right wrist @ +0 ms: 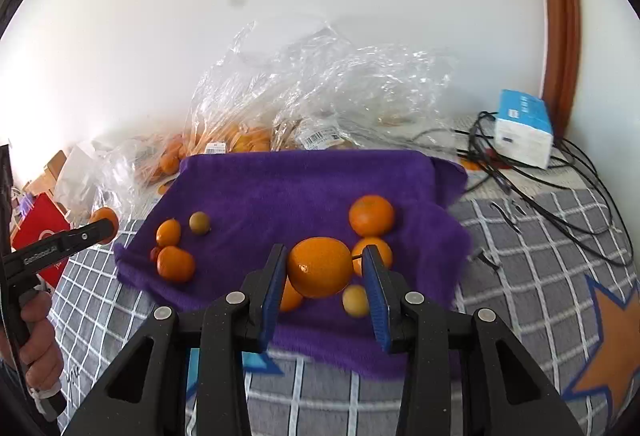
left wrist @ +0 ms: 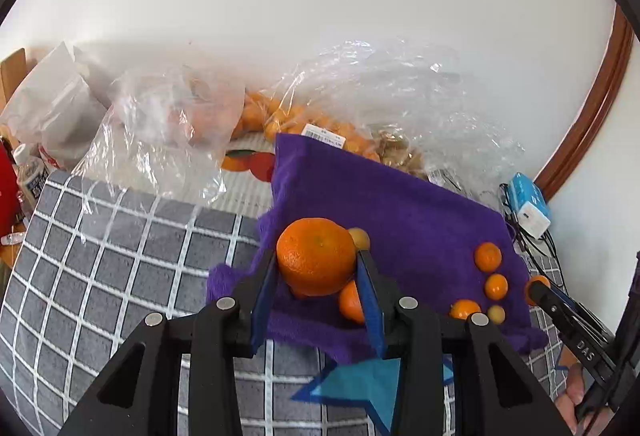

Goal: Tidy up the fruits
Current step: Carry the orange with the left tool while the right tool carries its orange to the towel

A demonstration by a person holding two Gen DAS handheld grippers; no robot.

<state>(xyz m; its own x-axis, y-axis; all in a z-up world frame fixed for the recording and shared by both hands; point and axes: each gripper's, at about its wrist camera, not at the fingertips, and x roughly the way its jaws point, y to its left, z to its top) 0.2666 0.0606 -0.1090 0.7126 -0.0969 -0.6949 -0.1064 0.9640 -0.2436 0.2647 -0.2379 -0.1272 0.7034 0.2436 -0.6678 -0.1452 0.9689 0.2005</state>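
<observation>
- The left gripper (left wrist: 318, 268) pinches a large orange (left wrist: 316, 262) between its blue pads (left wrist: 264, 296), over the left edge of the purple towel (left wrist: 400, 204).
- In the right wrist view that same gripper (right wrist: 110, 228) sits off the towel's (right wrist: 304, 180) left edge, with the orange (right wrist: 105, 217) showing at its tip.
- Just behind the held orange a small yellowish fruit (left wrist: 359, 237) lies on the towel, and a smaller orange (left wrist: 351, 301) rests below it against the right pad.
- The right gripper (right wrist: 324, 272) has its jaws spread around a second orange (right wrist: 320, 266) near the towel's front edge — the left pad (right wrist: 274, 292) looks to be touching the fruit, the right pad stands apart from it.
- A pale round fruit (right wrist: 355, 300) lies between those pads, close to the front edge; it is blurred, so its kind is hard to tell.
- Toward the towel's right edge sit two more oranges (right wrist: 371, 215) — one behind the other.
- Near the left edge of the towel lie two small oranges (right wrist: 175, 263) and a greenish-brown fruit (right wrist: 199, 222).
- The towel lies on a grey checked cloth (right wrist: 540, 256).
- Behind the towel's back edge are clear plastic bags (right wrist: 320, 88) with more oranges inside.
- A blue and white box (right wrist: 524, 128) with black cables (right wrist: 560, 196) sits at the far right corner of the cloth.
</observation>
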